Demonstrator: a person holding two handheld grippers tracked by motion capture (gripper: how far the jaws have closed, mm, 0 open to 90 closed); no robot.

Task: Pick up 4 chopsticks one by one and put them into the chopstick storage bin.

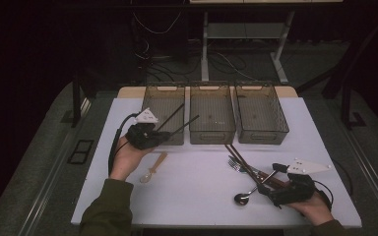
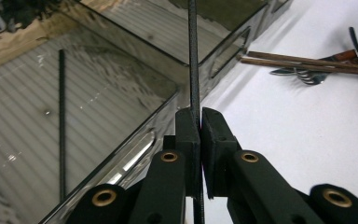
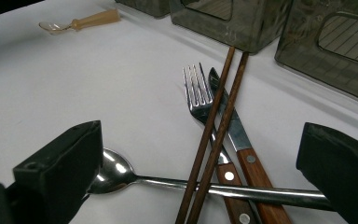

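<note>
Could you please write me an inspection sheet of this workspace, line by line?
Surface: white table, bare in the middle.
Job's things: black chopstick clamped in the left gripper, over the near wall of the left bin; a second black chopstick lies inside that bin.
Other bins: middle bin and right bin hold nothing seen.
Clutter: brown chopsticks, fork, knife and metal spoon piled near the right gripper; small plastic spoon apart.
Grippers: left shut on the chopstick; right open around the pile, holding nothing.
Cables: black cable trails from the left gripper.
Surroundings: dark floor, desk legs behind.
</note>
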